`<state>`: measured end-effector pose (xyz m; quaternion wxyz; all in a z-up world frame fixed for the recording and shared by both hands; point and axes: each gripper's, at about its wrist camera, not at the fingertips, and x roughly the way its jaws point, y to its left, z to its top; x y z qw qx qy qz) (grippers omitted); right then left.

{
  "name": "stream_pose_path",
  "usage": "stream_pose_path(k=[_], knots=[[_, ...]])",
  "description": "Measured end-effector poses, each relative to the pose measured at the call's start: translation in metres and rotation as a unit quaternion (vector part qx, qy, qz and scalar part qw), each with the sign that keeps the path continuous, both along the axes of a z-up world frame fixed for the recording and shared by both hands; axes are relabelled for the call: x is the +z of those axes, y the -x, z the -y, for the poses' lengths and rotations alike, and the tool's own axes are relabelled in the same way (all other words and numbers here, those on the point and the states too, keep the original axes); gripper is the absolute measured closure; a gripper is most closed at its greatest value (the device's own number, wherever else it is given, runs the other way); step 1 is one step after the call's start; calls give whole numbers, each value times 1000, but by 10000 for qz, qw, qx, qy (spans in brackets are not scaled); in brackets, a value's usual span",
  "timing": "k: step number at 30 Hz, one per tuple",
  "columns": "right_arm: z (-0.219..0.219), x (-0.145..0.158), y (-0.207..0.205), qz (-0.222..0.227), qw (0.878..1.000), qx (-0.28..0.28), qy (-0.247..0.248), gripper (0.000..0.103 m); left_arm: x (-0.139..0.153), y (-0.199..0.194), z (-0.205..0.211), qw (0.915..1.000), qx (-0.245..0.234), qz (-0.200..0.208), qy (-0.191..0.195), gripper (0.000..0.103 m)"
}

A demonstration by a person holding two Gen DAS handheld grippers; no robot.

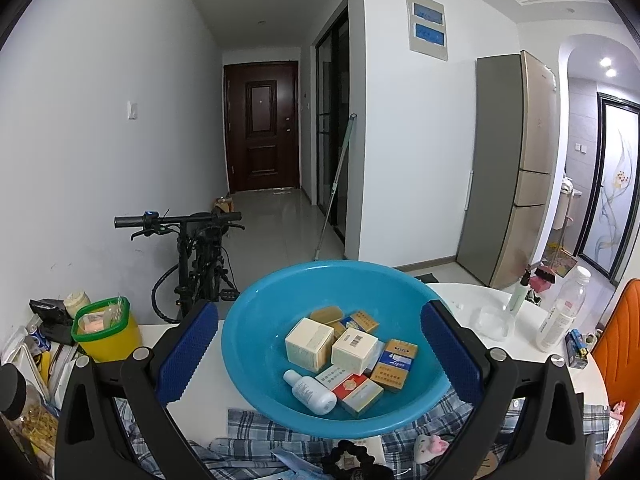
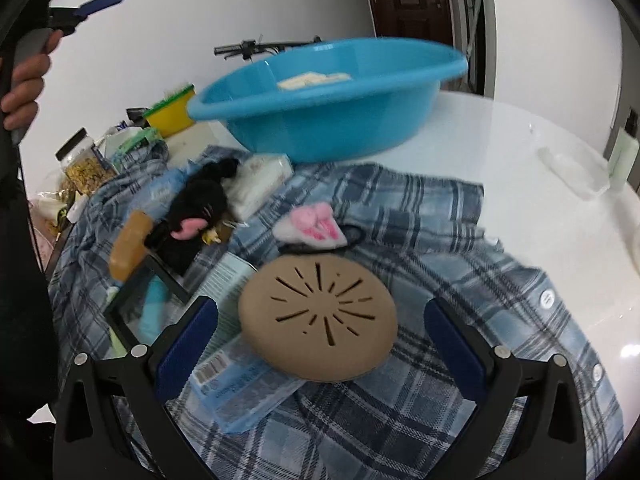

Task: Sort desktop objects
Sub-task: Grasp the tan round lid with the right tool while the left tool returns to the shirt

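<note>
A blue basin (image 1: 256, 332) stands on the white table and holds several small boxes (image 1: 354, 350) and a white bottle (image 1: 310, 391). My left gripper (image 1: 318, 354) hovers open above it, nothing between its fingers. In the right wrist view the basin (image 2: 320, 120) sits at the far side of a plaid cloth (image 2: 420, 240). A tan round slotted disc (image 2: 318, 320) lies on a pale blue packet (image 2: 240, 384), between the open fingers of my right gripper (image 2: 320, 344). A black plush (image 2: 196, 208), a pink-and-white plush piece (image 2: 312, 226) and an amber soap bar (image 2: 130, 244) lie beyond.
A yellow tub with a green rim (image 1: 106, 328) and a jar (image 2: 84, 160) crowd the table's left. Right of the basin are a clear dish (image 1: 492, 322), a spray bottle (image 1: 520, 294) and a plastic bottle (image 1: 564, 312). An orange chair back (image 1: 620, 352) is at right. A hand (image 2: 24, 92) holds the left gripper.
</note>
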<state>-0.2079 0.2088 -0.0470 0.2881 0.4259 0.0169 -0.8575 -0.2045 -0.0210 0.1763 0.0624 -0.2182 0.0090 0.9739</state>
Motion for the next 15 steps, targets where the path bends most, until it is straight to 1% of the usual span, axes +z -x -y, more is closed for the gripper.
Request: stream_pose_path(k=[2,4,6,15], knots=[[-1,-2,1,37,10000,4,75,2,-3,3,-1,10000,2,56,-2,0],[-1,-5,2,62,9998,79,143,10,-6,7,-3,9999,5,111,30,0],[0,-10,4,144,9997,122,136,20,-9,9,-6,9999,-2,151,74,0],[-7,-12,7,210,9987,131,445,19,-16,11,-18,9995,-92,204,200,0]])
